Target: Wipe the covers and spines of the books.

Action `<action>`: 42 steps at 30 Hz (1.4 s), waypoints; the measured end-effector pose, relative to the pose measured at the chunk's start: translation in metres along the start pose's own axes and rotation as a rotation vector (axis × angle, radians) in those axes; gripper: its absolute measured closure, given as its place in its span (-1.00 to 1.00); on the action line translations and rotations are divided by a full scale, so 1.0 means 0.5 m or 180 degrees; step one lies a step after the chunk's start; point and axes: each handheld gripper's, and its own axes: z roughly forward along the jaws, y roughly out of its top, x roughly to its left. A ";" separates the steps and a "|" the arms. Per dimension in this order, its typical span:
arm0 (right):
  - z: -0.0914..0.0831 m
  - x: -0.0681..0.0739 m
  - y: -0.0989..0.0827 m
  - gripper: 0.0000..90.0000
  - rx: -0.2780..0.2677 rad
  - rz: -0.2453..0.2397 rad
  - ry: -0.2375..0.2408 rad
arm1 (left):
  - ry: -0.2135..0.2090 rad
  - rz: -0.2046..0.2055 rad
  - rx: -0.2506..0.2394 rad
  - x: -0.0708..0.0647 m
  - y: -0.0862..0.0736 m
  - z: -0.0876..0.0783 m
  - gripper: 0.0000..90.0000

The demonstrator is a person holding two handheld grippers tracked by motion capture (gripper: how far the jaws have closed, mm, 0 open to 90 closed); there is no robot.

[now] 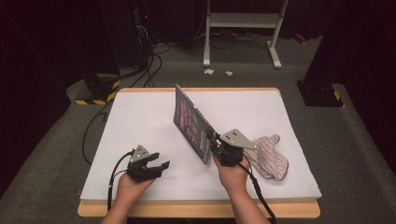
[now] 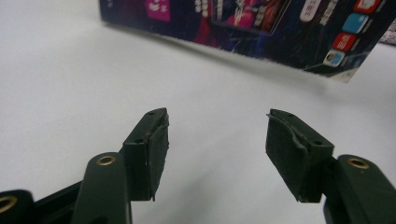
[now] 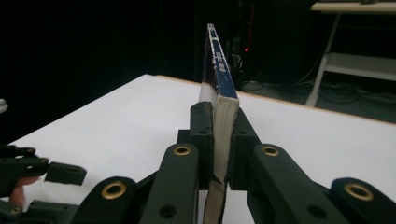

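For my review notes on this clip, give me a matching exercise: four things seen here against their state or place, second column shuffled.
Things:
1. book
2. left tool
3. right tool
4. oven mitt

States:
A. jaws apart, nothing between them
B. lying flat on the white table cover
C. held on edge, lifted off the table
D. jaws clamped on pages

Pairs: 1-C, 2-A, 3-D, 4-B
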 end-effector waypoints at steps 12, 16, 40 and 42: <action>-0.047 -0.067 0.031 0.88 -0.0163 -0.0037 -0.0431 | 0.0009 -0.0019 -0.0010 0.005 -0.001 -0.002 -0.13; -0.065 -0.092 0.034 0.88 -0.0178 -0.0068 -0.0618 | 0.0006 -0.0038 -0.0011 0.007 -0.001 -0.001 -0.13; -0.007 -0.017 -0.038 0.87 0.0000 -0.0208 -0.0379 | 0.0011 -0.0054 0.0027 0.014 -0.005 0.002 -0.13; 0.004 -0.005 -0.045 0.87 0.0041 -0.0212 -0.0323 | 0.0016 -0.0057 0.0029 0.015 -0.005 0.001 -0.13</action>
